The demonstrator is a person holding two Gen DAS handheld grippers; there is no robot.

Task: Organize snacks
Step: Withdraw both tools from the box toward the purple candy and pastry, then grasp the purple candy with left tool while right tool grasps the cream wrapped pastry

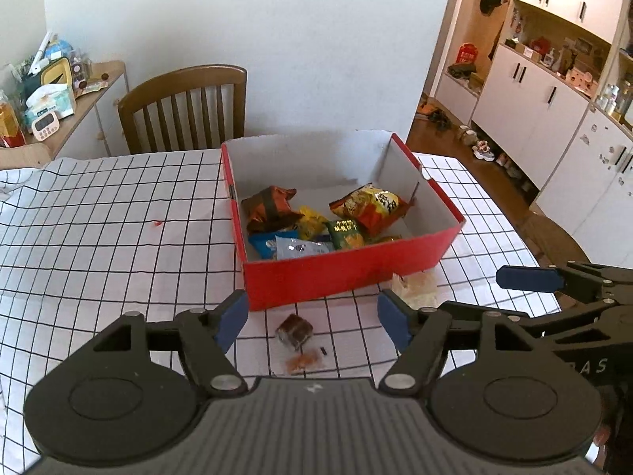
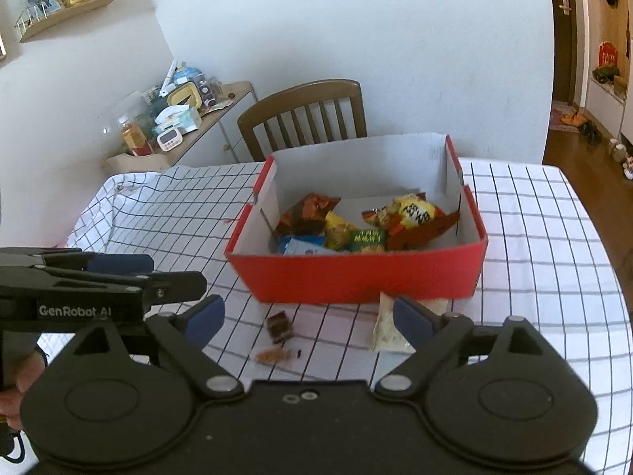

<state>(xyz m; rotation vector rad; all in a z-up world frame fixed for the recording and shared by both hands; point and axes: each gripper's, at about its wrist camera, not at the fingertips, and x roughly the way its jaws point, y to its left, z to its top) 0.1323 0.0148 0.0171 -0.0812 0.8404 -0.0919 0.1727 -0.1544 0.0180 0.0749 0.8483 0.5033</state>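
Observation:
A red box (image 1: 340,277) (image 2: 356,277) with white inner walls stands on the checked tablecloth and holds several snack packets (image 1: 316,221) (image 2: 356,229). Three snacks lie on the cloth in front of it: a small brown wrapped cube (image 1: 294,330) (image 2: 280,326), a small clear packet with orange bits (image 1: 304,361) (image 2: 275,355), and a pale clear packet (image 1: 415,289) (image 2: 385,328) against the box's front. My left gripper (image 1: 312,318) is open and empty, hovering over the brown cube. My right gripper (image 2: 308,318) is open and empty, between the cube and the pale packet.
A wooden chair (image 1: 186,107) (image 2: 304,114) stands behind the table. A side shelf with clutter (image 1: 43,91) (image 2: 178,114) is at the far left. White cabinets (image 1: 554,91) line the right. The table edge (image 2: 609,277) falls away at right.

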